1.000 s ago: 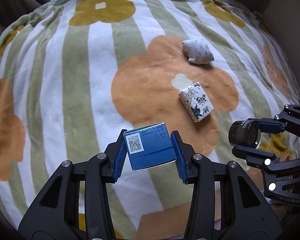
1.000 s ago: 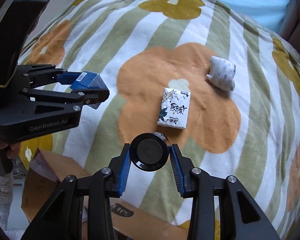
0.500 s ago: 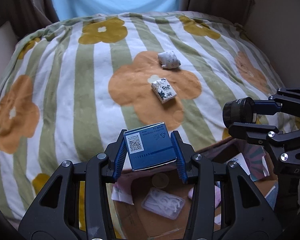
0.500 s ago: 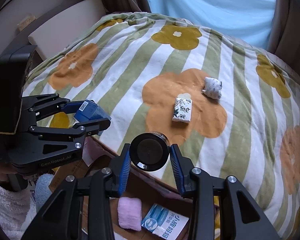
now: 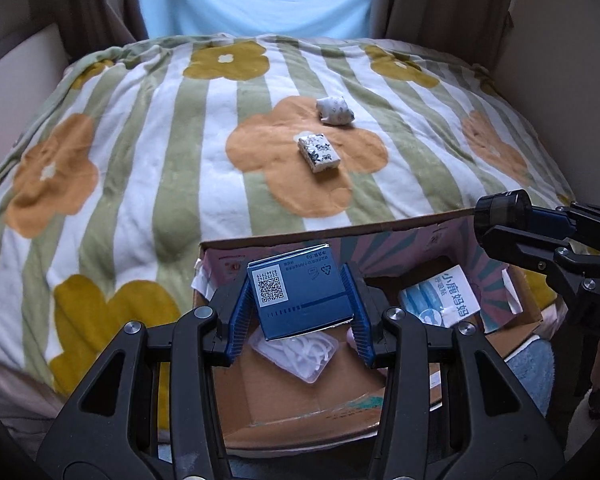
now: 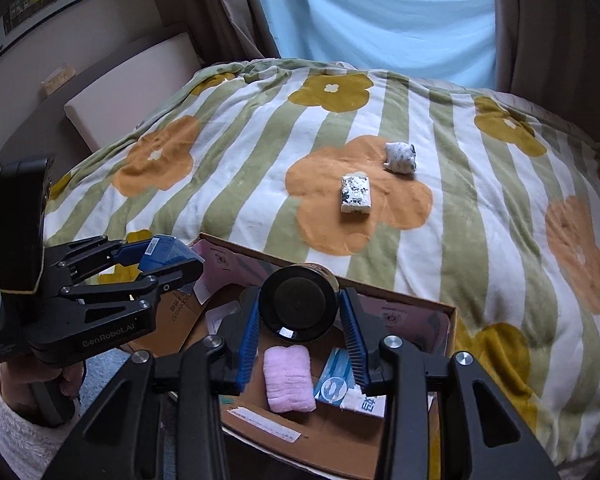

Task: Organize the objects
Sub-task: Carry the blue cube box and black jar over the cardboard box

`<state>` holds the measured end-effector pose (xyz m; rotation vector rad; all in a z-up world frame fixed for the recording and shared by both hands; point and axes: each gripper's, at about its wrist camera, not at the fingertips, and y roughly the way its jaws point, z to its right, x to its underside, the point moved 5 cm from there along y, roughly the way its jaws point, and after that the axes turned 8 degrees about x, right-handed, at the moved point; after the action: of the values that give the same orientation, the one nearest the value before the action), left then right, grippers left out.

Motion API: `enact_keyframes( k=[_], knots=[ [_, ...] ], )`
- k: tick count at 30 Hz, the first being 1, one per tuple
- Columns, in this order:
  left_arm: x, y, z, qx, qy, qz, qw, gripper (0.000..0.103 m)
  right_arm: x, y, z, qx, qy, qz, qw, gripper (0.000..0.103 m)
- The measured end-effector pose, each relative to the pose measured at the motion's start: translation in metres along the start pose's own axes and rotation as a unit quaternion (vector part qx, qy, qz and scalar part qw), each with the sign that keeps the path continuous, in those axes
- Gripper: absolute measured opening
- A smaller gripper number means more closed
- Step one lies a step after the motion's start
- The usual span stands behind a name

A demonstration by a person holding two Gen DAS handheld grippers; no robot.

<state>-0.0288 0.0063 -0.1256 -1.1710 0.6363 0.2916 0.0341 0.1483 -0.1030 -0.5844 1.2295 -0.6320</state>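
My left gripper (image 5: pixel 298 316) is shut on a blue box (image 5: pixel 300 292) with a QR label, held above an open cardboard box (image 5: pixel 284 400) at the foot of the bed. My right gripper (image 6: pixel 300 340) is shut on a black round jar (image 6: pixel 298 304) over the same cardboard box (image 6: pixel 412 304). The jar also shows at the right of the left wrist view (image 5: pixel 502 212). On the flowered blanket lie a patterned tissue pack (image 5: pixel 319 153) (image 6: pixel 355 194) and a white patterned pouch (image 5: pixel 335 110) (image 6: pixel 400 157).
Inside the cardboard box are a clear plastic pack (image 5: pixel 296 354), a blue and white packet (image 5: pixel 444 294) (image 6: pixel 340 384) and a pink rolled cloth (image 6: pixel 288 378). The striped blanket (image 5: pixel 140 152) covers the bed. Curtains and a light blue window covering (image 6: pixel 380 12) stand behind.
Both grippers have pulled back from the bed with their objects. The cardboard box and its contents now lie below them; the items on the blanket look farther away.
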Motion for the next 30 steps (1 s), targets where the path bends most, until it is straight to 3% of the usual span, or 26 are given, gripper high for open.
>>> enact_keyframes(
  k=[6, 14, 30],
  knots=[
    [0.021, -0.003, 0.003, -0.027, 0.005, 0.005, 0.9996, 0.040, 0.026, 0.002, 0.003, 0.042, 0.023, 0.006, 0.999, 0.036],
    [0.044, 0.009, 0.003, -0.030, 0.007, -0.016, 0.9994, 0.040, 0.062, 0.024, 0.005, 0.038, 0.037, -0.033, 0.998, 0.036],
    [0.049, 0.022, 0.010, -0.026, 0.015, -0.034, 0.9990, 0.040, 0.063, 0.032, 0.004, 0.024, 0.043, -0.051, 0.998, 0.036]
  ],
)
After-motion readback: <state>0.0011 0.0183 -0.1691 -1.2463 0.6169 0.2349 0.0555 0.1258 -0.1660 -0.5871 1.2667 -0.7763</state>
